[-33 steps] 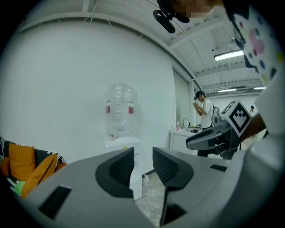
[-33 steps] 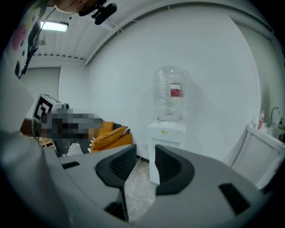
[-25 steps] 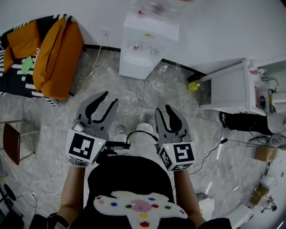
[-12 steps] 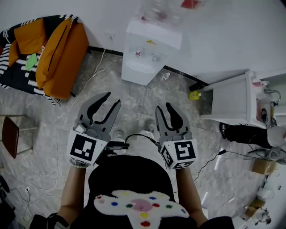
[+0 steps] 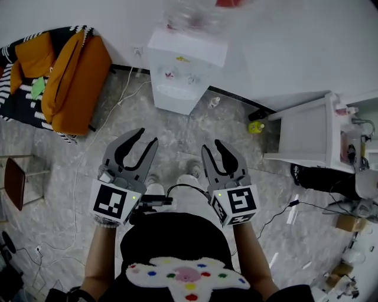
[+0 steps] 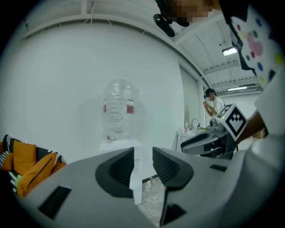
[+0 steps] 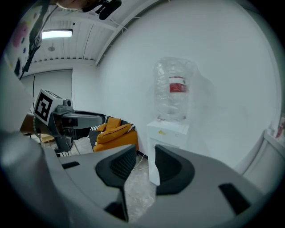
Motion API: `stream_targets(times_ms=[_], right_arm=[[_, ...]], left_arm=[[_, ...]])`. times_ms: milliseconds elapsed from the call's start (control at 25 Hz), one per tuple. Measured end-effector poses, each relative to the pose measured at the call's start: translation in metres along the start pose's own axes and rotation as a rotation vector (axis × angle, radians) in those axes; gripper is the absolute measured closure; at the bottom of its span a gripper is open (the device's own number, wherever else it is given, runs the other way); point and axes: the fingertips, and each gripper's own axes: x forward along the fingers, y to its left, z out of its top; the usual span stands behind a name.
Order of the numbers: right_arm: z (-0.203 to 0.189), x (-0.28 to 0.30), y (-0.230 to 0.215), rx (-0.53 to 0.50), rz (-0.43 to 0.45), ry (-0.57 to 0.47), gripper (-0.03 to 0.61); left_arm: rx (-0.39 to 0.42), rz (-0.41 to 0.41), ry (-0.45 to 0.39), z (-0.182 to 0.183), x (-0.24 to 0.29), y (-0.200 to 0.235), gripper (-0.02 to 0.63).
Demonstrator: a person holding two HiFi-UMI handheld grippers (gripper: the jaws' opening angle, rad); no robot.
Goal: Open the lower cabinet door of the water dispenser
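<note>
The white water dispenser (image 5: 184,74) stands against the far wall with a clear bottle (image 5: 195,13) on top. Its lower front is steeply foreshortened in the head view. My left gripper (image 5: 147,137) and right gripper (image 5: 212,145) hover side by side over the floor, well short of the dispenser, both open with nothing between the fingers. In the left gripper view the dispenser (image 6: 119,146) shows far off above the left gripper (image 6: 143,160). In the right gripper view the dispenser (image 7: 168,133) stands beyond the right gripper (image 7: 145,162), whose jaws hide part of its lower body.
An orange sofa (image 5: 68,76) sits at the left, a brown stool (image 5: 13,183) nearer. A white shelf unit (image 5: 307,127) stands at the right with a yellow-green object (image 5: 256,127) beside it. Cables run across the marble floor (image 5: 177,127). A small white item (image 5: 214,102) lies by the dispenser.
Both grippers have been carried across the floor together, jaws unchanged. The dispenser now sits slightly further left in the head view.
</note>
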Motion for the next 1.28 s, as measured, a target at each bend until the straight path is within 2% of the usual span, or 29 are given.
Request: stream_targets(times_ms=[480, 760, 1280], right_arm=[[-0.052, 0.015, -0.065, 0.032, 0.043, 0.078, 0.459], [-0.082, 0.036, -0.102, 0.032, 0.060, 0.110, 0.459], [-0.150, 0.089, -0.149, 0.009, 0.110, 0.159, 0.453]], left_arm=[[-0.032, 0.028, 0.099, -0.032, 0.062, -0.021, 0.482], [-0.042, 0.001, 0.122, -0.056, 0.102, -0.037, 0.482], [-0.084, 0.003, 0.168, -0.125, 0.164, -0.047, 0.481]])
